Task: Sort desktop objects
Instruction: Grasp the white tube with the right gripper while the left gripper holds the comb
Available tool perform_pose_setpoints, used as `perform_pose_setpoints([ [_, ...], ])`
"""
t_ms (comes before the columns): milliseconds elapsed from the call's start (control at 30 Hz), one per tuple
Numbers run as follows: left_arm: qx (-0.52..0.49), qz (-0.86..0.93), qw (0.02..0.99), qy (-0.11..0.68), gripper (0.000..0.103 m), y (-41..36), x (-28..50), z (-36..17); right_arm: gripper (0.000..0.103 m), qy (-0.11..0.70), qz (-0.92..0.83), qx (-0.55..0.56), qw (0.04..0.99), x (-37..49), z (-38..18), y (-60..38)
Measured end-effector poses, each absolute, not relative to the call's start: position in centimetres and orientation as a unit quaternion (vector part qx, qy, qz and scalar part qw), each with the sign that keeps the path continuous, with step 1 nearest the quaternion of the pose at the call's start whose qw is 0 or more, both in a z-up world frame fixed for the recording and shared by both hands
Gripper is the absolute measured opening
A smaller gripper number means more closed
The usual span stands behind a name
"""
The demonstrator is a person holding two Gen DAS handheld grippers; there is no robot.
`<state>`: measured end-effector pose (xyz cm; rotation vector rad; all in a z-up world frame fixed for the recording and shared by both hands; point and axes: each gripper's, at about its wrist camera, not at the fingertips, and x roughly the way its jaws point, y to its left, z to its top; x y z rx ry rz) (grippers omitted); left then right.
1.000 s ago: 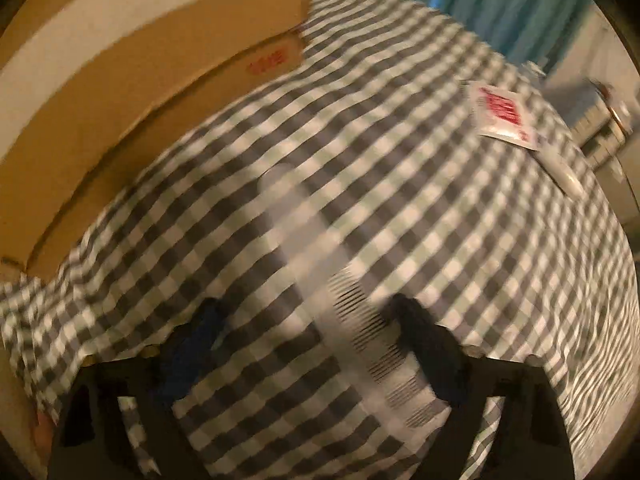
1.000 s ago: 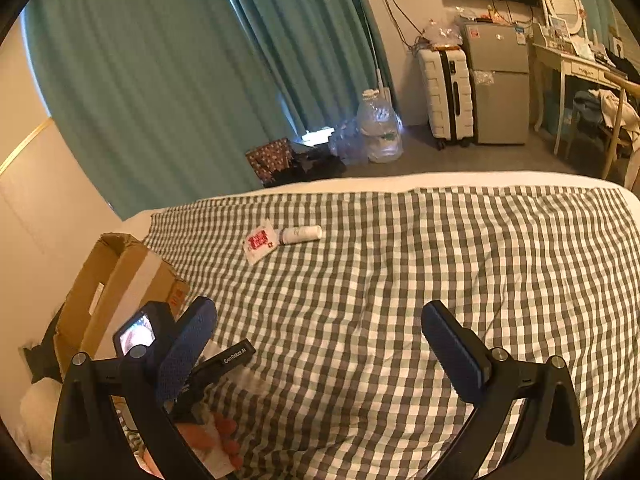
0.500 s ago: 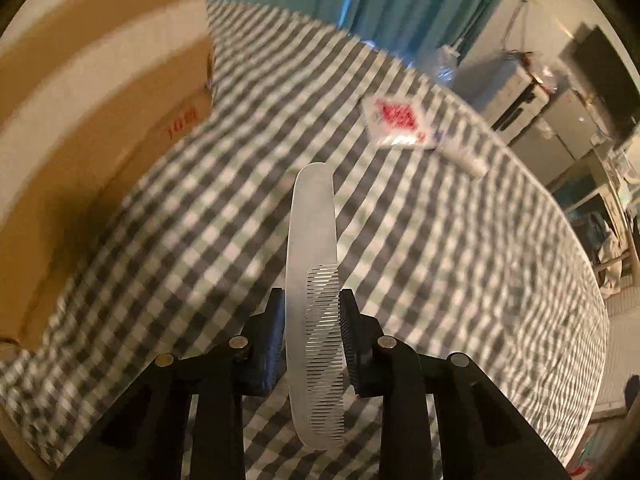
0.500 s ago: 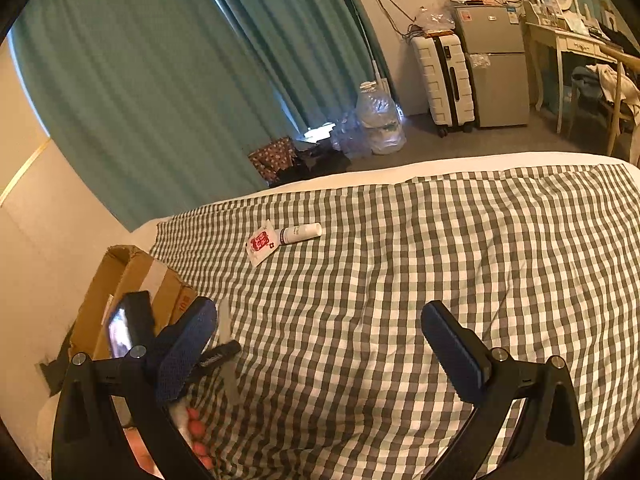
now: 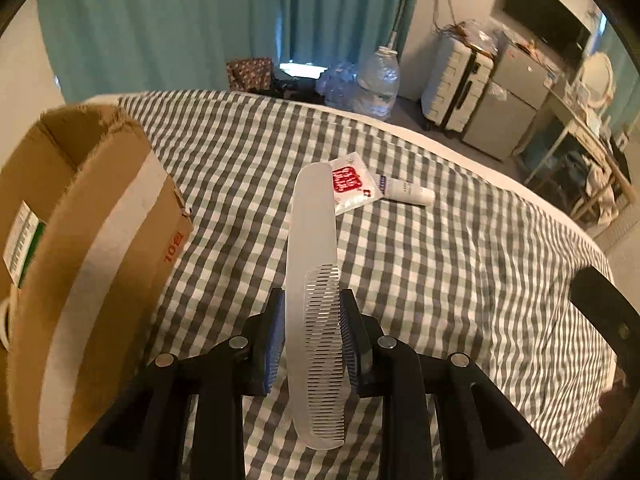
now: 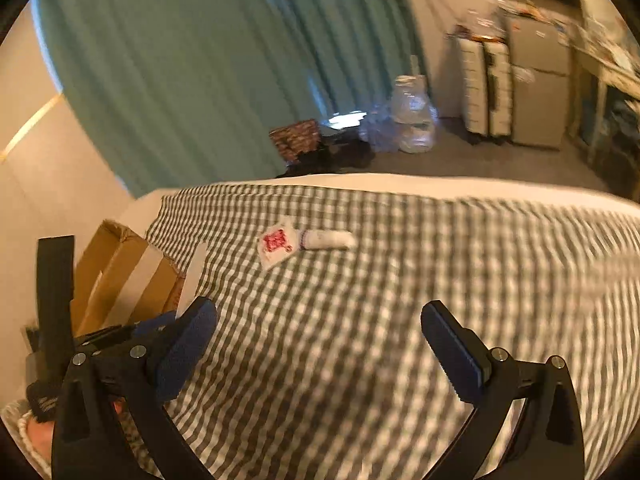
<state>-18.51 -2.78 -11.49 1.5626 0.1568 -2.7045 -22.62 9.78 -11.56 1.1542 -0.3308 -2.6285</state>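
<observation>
My left gripper (image 5: pixel 312 300) is shut on a translucent white comb (image 5: pixel 312 232), which is lifted off the checked cloth (image 5: pixel 460 280) with its handle pointing away from me. An open cardboard box (image 5: pixel 100 240) stands close on the left. Beyond the comb lie a white packet with red print (image 5: pixel 352 184) and a small white tube (image 5: pixel 408 193), side by side. In the blurred right wrist view, my right gripper (image 6: pixel 320 320) hangs open over the cloth with nothing between its fingers. The packet (image 6: pixel 276 244), tube (image 6: pixel 328 239) and box (image 6: pixel 120 272) lie ahead of it and to its left.
The cloth ends at a white far edge (image 5: pixel 440 140). Behind it on the floor are large water bottles (image 5: pixel 376 80), a suitcase (image 5: pixel 456 84), a grey cabinet (image 5: pixel 504 116) and teal curtains (image 5: pixel 180 20). A desk (image 5: pixel 580 140) stands at the far right.
My left gripper shut on the comb, lifted it off the cloth and rolled upright, and the room came into view. The right gripper has swung sideways, still open.
</observation>
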Motion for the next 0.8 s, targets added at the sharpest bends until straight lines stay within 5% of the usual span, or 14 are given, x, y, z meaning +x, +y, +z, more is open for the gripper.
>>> perform_pose_setpoints([
  [133,0.511,-0.857,0.01,0.07,0.027,-3.0,-20.6,-13.3,0.085,-0.068,-0.894,0.42,0.144,-27.2,-13.7,7.1],
  [533,0.527,-0.841,0.025,0.12,0.027,-5.5,-23.5,-16.8,0.077,0.172,-0.849,0.457,0.204,-35.9,-18.9,-0.8],
  [633,0.532,-0.838,0.025,0.123,0.027,-5.5,-24.0,-17.2,0.059,0.199,-0.826,0.494,0.184,-36.9,-21.3,-1.2],
  [767,0.532,-0.839,0.03,0.112,0.027,-5.4,-23.7,-17.5,0.021,0.153,-0.819,0.518,0.196,-36.0,-21.8,0.1],
  [800,0.532,-0.839,0.031,0.109,0.027,-5.4,-23.6,-17.4,0.02,0.145,-0.816,0.524,0.195,-35.3,-21.7,0.4],
])
